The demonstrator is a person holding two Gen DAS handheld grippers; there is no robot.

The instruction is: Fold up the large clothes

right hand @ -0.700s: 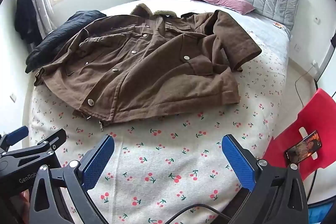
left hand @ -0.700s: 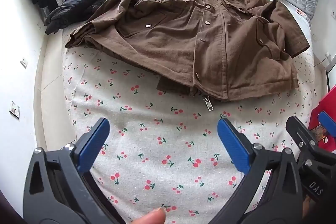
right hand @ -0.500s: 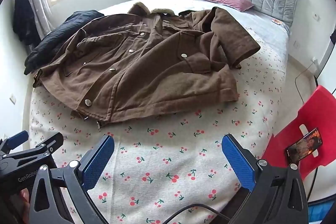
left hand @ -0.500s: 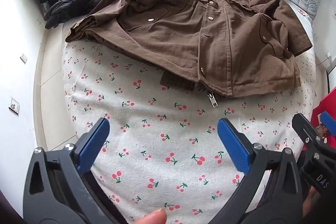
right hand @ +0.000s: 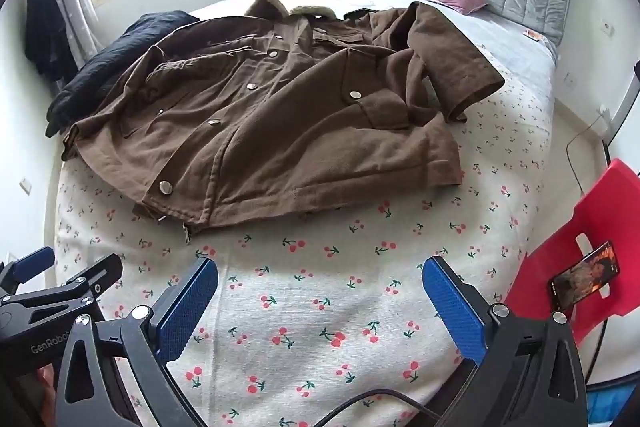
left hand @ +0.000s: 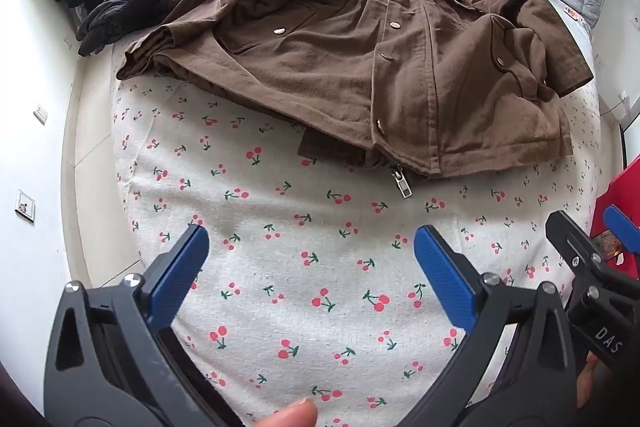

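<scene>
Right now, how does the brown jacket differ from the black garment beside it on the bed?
The brown jacket lies spread out, front up, in the middle of the bed; the black garment is bunched up at the bed's edge, on the window side. The brown jacket shows metal snaps and a fuzzy collar; the black garment shows none. They touch, the brown jacket partly hiding the black garment. No tongs hold either one.

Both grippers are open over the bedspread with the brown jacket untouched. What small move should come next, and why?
Probably move both forward to the jacket's near hem. The left gripper and right gripper hang over bare cherry-print bedspread, jaws wide apart and holding nothing. The jacket lies spread out and unfolded, its hem and zipper pull the closest parts to reach.
</scene>
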